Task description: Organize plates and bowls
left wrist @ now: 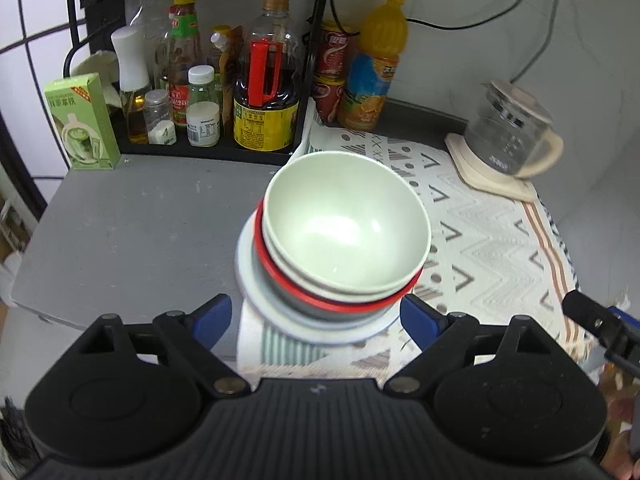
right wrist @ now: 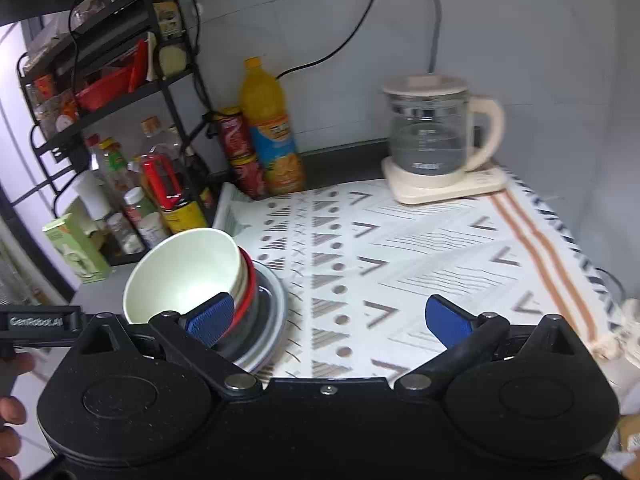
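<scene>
Pale green and glossy, the top bowl point(left wrist: 346, 220) sits nested in a white bowl point(left wrist: 296, 270), which rests in a dark bowl with a red rim point(left wrist: 276, 276), all stacked on a white plate point(left wrist: 256, 300). This stack stands at the left edge of the patterned cloth point(left wrist: 480, 232), where it meets the bare grey counter point(left wrist: 140, 220). From the left wrist view, the left gripper point(left wrist: 316, 316) is spread wide, its 2 blue pads on either side of the stack's near edge, holding nothing. The right gripper point(right wrist: 340, 316) is also wide and empty, over the cloth to the right of the stack; its left pad overlaps the bowls in the right wrist view, though contact cannot be told. Far left, a black rack point(left wrist: 208, 148) holds sauce bottles point(left wrist: 266, 80). An orange juice bottle point(left wrist: 374, 64) and red cans point(left wrist: 332, 72) stand against the far wall, and a glass kettle point(right wrist: 432, 132) sits far right on its base.
</scene>
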Available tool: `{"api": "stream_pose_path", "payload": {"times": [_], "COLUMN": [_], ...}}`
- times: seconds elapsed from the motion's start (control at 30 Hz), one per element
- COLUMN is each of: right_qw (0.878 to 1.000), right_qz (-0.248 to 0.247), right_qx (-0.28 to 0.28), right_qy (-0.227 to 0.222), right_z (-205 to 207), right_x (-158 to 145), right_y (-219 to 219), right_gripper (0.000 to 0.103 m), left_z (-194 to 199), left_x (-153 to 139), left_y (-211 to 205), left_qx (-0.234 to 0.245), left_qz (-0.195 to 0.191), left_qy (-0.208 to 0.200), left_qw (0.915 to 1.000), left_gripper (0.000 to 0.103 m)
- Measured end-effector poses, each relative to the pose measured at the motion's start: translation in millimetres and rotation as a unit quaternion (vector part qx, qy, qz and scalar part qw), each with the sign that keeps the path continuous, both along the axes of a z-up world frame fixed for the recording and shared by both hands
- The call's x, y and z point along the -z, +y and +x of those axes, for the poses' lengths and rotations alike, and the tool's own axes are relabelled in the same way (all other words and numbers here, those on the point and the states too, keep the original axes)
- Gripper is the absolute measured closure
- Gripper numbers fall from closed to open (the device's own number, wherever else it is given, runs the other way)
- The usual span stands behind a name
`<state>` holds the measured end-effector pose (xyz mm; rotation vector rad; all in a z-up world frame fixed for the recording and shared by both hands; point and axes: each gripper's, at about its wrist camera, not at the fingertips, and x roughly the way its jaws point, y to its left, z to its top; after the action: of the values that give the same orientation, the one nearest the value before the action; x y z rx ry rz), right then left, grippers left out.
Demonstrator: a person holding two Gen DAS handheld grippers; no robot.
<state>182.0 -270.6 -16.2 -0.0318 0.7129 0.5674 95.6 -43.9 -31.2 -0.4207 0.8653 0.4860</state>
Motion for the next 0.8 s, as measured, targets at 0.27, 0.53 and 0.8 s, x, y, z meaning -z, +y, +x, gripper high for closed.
{"api": "stream_pose_path", "payload": {"times": [0.27, 0.53, 0.8], "right_qw": [0.999, 0.997, 0.995], "right_qz": [-0.006, -0.017, -0.02], "right_qx": [0.041, 0.053, 0.063], "right_qy": [-0.018, -0.054, -0.071], "right_z": [-58, -107, -142], "right_x": [-4, -12, -19], "right_y": [-14, -17, -14], "right_gripper": [0.0, 0.0, 0.0], "left_z": [-49, -91, -124], "left_x": [-9, -19, -25], "left_y": [-13, -22, -22], "left_qx": [0.048, 0.069, 0.098], "left_qz": [0.008, 0.021, 0.043], "left_qy": [-0.017, -0.043, -0.047], "left_qw": [0.9987, 0.9965, 0.9932], "left_gripper": [0.004, 0.0, 0.0]}}
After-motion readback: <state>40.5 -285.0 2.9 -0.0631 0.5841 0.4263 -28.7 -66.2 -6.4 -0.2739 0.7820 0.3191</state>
